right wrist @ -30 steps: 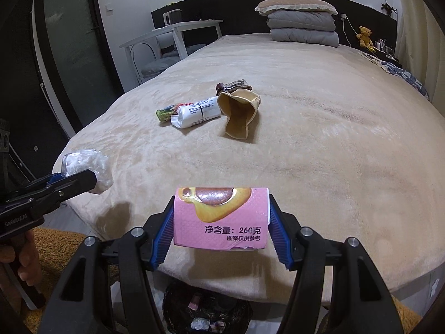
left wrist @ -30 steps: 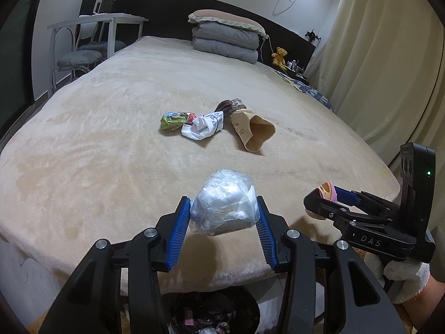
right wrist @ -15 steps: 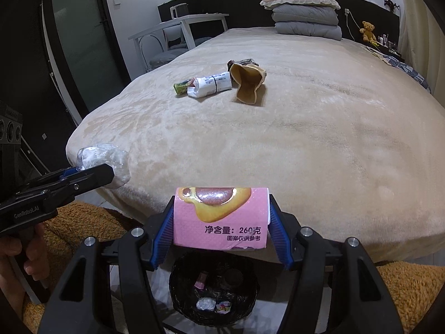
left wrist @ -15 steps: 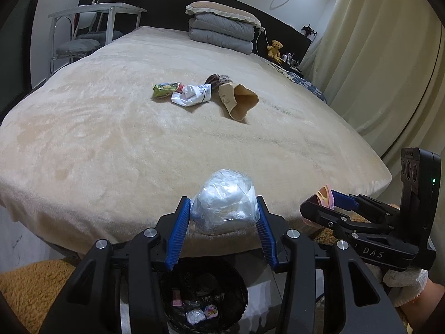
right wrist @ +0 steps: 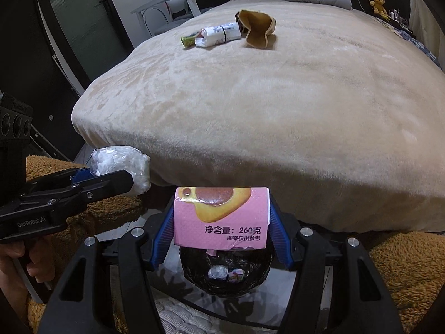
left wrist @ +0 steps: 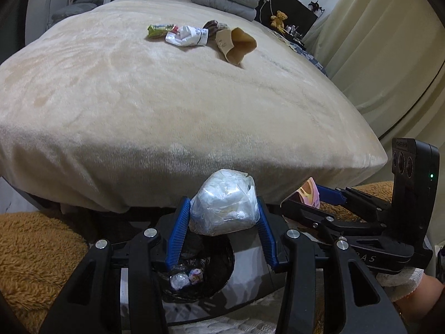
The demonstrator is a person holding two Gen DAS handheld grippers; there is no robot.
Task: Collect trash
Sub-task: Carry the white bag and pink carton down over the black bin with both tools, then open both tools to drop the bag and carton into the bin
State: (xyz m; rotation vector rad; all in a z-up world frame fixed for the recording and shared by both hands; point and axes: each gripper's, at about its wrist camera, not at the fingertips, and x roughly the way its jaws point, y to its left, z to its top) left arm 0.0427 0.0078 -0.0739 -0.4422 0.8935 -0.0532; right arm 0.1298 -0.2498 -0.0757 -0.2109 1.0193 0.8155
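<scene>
Partway through. Already in the black-lined round trash bin (right wrist: 225, 272) at the foot of the bed: a crumpled bit of clear wrap and a small pink-and-white packet, lying on the bottom.

Held by the left gripper (left wrist: 224, 220): a crumpled ball of clear plastic film (left wrist: 224, 204), pinched between the blue pads with the jaws only partly apart, hanging over the far rim of the bin rather than squarely above its mouth. Held by the right gripper (right wrist: 221, 220): a flattened pink paper carton printed with a yellow pastry picture (right wrist: 221, 217), clamped edge to edge between the pads, jaws a little wider, directly above the bin opening. Neither piece released yet, so two drops outstanding.

Left on the beige plush bedspread (left wrist: 172, 105), well apart from the bin and near the middle of the bed: a green snack wrapper (left wrist: 160, 30), a crumpled white printed wrapper (left wrist: 187, 35) touching it, a dark brown crumpled wrapper (left wrist: 212, 24) behind, and a tan paper cup lying on its side (left wrist: 236, 45). Judged roughly halfway, with at least one more trip to the bed needed.
</scene>
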